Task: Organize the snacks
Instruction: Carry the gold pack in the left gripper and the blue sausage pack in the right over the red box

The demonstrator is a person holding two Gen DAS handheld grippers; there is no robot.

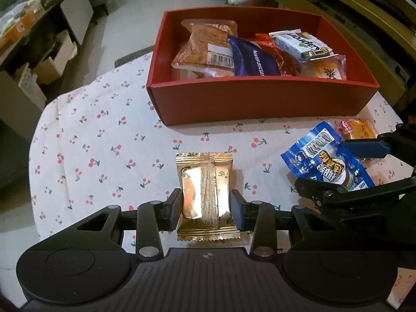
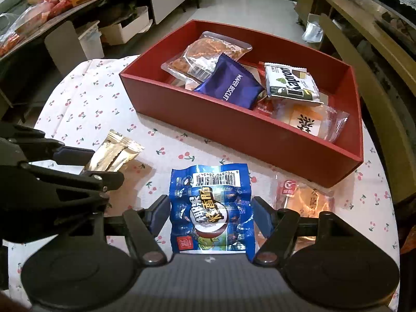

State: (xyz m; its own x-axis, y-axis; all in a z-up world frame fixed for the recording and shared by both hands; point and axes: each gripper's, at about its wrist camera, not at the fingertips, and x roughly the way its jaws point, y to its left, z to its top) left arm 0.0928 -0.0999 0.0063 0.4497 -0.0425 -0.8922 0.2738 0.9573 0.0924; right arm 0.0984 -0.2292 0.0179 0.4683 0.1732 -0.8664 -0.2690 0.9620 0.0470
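The left claw (image 1: 205, 205) is closed on a gold wrapper snack (image 1: 204, 189), its two pads pressing the pack's long sides near the lower end, so the pack sticks out ahead of the fingers and can be carried flat. The right claw (image 2: 210, 215) straddles a blue snack packet (image 2: 212, 208); its pads sit at the packet's edges, though from this angle it is hard to say whether they already pinch it or only bracket it. Ahead of both claws stands the red box (image 1: 260, 98) on the cherry-print table (image 1: 104, 135), already holding several packs, among them a purple wafer biscuit pack (image 2: 231, 85), which suggests it is the collecting place. Just to the right of the right claw lies an orange snack pack (image 2: 309, 197), untouched on the cloth. Taking one snack per claw probably lets both go into the box together.
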